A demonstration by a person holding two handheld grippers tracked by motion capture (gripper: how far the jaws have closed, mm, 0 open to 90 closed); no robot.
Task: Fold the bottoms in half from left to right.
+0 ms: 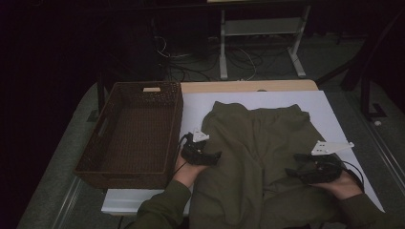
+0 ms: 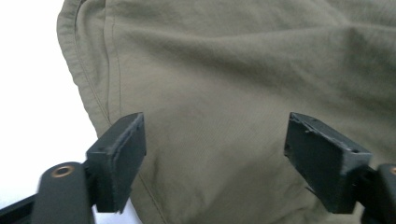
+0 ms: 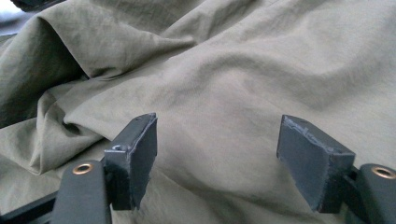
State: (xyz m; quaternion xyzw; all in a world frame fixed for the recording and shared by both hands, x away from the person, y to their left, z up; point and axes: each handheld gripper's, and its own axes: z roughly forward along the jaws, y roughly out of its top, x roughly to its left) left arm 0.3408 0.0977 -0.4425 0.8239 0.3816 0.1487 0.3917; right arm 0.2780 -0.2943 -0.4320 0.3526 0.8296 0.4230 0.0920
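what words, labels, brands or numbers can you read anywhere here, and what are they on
None: no readable text stands in any view.
Olive garment: plain fabric, no label or print showing.
Wicker basket: a pale tag on its far rim, too small and dim to tell whether it bears writing.
White table cover: blank.
Left claw and right claw: no markings.

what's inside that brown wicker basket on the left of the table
Nothing that can be seen: the wicker basket shows only its bare woven floor. Its near wall hides the strip of floor just behind it. The olive garment lies outside it, on the white table.
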